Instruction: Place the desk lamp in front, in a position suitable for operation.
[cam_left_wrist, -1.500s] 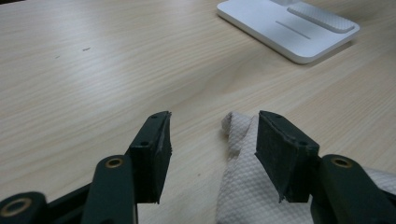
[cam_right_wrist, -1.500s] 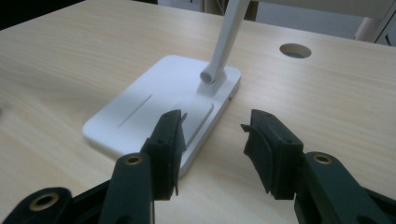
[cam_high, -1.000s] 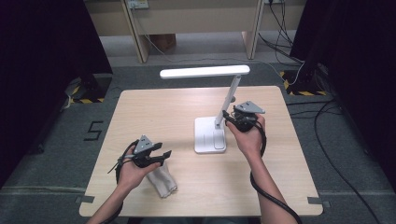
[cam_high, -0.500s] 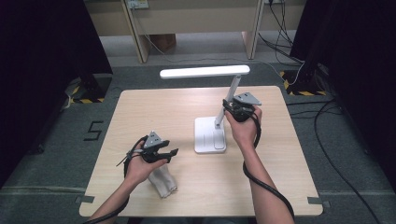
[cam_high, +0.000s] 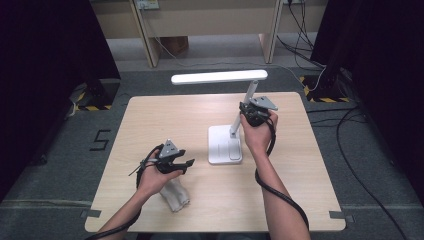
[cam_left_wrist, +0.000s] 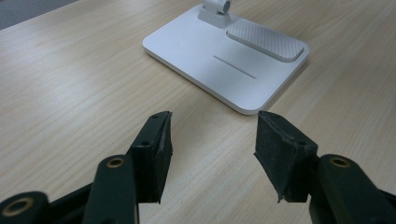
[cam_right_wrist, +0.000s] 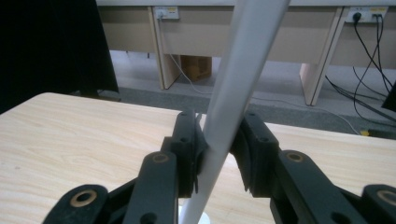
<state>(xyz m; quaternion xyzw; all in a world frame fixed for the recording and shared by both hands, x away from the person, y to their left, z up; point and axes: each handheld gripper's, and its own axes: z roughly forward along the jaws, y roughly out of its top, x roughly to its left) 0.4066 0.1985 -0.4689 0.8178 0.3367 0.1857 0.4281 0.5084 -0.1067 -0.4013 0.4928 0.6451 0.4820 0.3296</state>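
A white desk lamp stands on the wooden table (cam_high: 150, 115), with its flat base (cam_high: 225, 145), slanted arm (cam_high: 246, 100) and lit head (cam_high: 219, 77). My right gripper (cam_high: 246, 114) is at the arm's lower half; its jaws have just been closing. In the right gripper view, my right gripper (cam_right_wrist: 219, 149) has the arm (cam_right_wrist: 243, 60) between its pads, which press on it from both sides. My left gripper (cam_high: 186, 163) hovers open left of the base with nothing in it. In the left gripper view, my left gripper (cam_left_wrist: 212, 133) points at the base (cam_left_wrist: 224, 60).
A crumpled white cloth (cam_high: 172, 196) lies under my left hand near the table's front edge. Beyond the table's far edge are wooden desk legs (cam_high: 142, 30), and cables (cam_high: 350, 115) lie on the floor at the right.
My right gripper has shifted left onto the lamp's arm and its jaws have closed around it. My left hand has moved slightly up and right, off the cloth.
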